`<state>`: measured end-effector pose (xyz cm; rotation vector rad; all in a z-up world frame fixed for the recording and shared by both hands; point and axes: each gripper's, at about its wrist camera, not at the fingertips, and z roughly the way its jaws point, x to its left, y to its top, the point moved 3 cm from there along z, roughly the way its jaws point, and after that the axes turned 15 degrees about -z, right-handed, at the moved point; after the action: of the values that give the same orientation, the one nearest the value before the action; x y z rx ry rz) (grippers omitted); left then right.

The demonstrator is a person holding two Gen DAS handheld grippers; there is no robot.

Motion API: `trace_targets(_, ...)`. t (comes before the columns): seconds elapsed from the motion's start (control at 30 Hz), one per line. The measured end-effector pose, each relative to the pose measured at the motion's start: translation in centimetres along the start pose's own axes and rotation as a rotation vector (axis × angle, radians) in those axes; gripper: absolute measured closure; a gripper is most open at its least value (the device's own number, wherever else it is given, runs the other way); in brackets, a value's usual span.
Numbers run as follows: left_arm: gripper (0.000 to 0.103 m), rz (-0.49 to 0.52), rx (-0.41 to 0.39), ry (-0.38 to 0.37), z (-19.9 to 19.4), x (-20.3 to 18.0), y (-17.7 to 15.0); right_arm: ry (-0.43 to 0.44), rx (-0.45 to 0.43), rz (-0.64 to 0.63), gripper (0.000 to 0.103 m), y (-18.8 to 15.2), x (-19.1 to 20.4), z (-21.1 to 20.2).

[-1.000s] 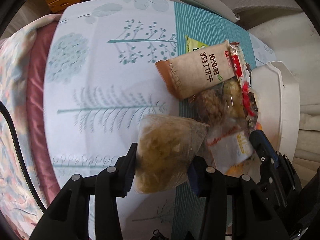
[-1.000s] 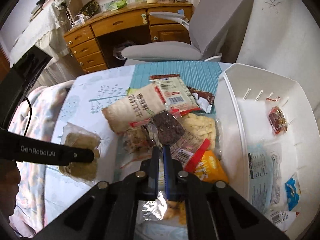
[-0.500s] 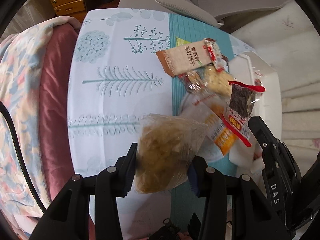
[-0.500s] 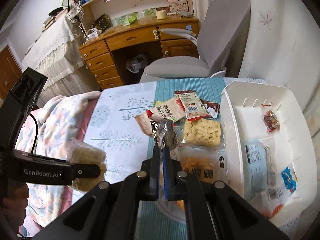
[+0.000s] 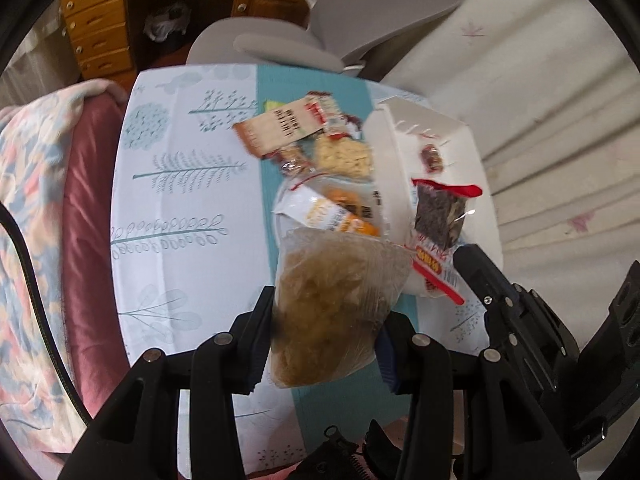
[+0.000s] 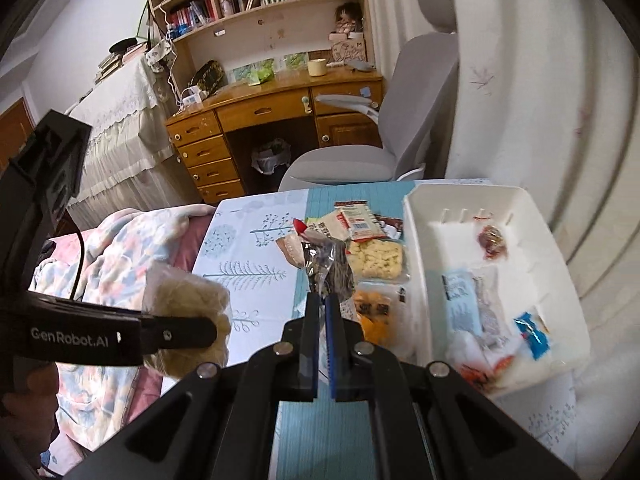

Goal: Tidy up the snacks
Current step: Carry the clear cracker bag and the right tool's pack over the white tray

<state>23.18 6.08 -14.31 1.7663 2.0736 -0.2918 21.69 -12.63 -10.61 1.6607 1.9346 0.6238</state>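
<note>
The white bin sits at the bench's right edge, already holding a few packets; loose snacks lie just beside it. Both carried packets hang in the air, so either could slip or snag the rim. The left tool is partly open, clamped on a bulky clear bag of pale snack. The right tool is pinched nearly shut on the edge of a dark packet, a thin hold that may tear loose.
</note>
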Motion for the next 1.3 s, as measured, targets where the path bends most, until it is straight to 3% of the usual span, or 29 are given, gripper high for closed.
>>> trace_targets(0.27,0.06,0.024,-0.062,-0.012,-0.6,-4.0,-1.6,0.005,-0.019,0.022,0.101,-1.8,-3.8,-3.2)
trace_targets(0.67,0.06,0.006,-0.18,-0.149,1.8,-13.8,-2.8,0.041,-0.036,-0.018,0.1,-3.7,-13.8,-6.0)
trace_targets(1.07,0.06,0.041,-0.221,-0.105,6.3,-23.1,-2.7,0.116,-0.056,-0.072,0.1,-4.6,-21.1,-5.6)
trace_targets(1.3,0.056,0.031,-0.241,-0.078,7.7,-25.5,-2.0,0.166,-0.034,-0.068,0.099,-4.9,-23.0,-4.5)
